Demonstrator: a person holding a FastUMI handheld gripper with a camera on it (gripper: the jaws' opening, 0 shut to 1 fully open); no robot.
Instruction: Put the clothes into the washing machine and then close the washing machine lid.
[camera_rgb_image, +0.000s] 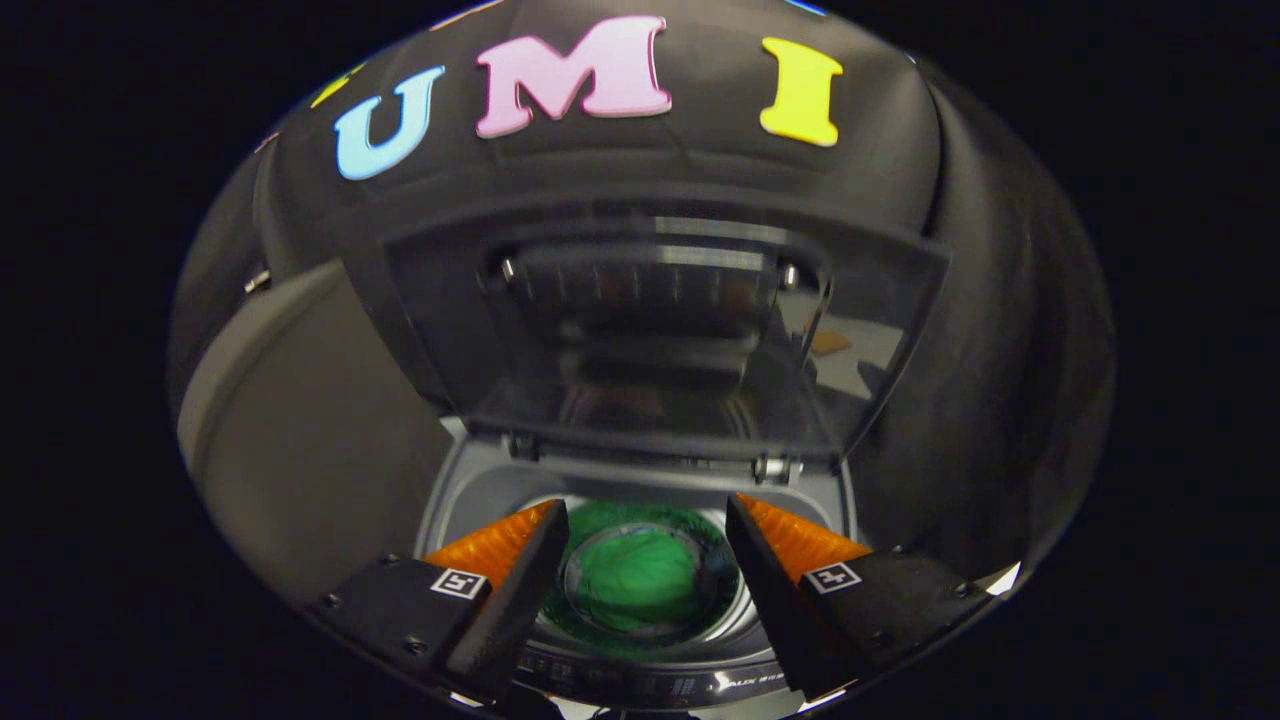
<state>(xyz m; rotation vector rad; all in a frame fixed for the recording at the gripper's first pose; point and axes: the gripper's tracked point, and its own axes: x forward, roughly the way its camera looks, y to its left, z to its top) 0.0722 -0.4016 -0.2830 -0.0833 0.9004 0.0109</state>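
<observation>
A top-loading washing machine (470, 500) stands straight ahead and below me. Its dark glass lid (650, 330) is raised upright behind the opening, hinged at the back rim. Down in the drum lies a green garment (637, 580), bunched in the middle. My gripper (648, 525) hovers above the drum opening with its fingers spread wide apart and nothing between them. The green garment shows in the gap between the fingers, well below them.
A pale grey panel or surface (300, 440) rises to the left of the machine. The black booth wall (1000, 400) wraps closely behind and to the right. The machine's control strip (660, 685) runs along its front rim under the fingers.
</observation>
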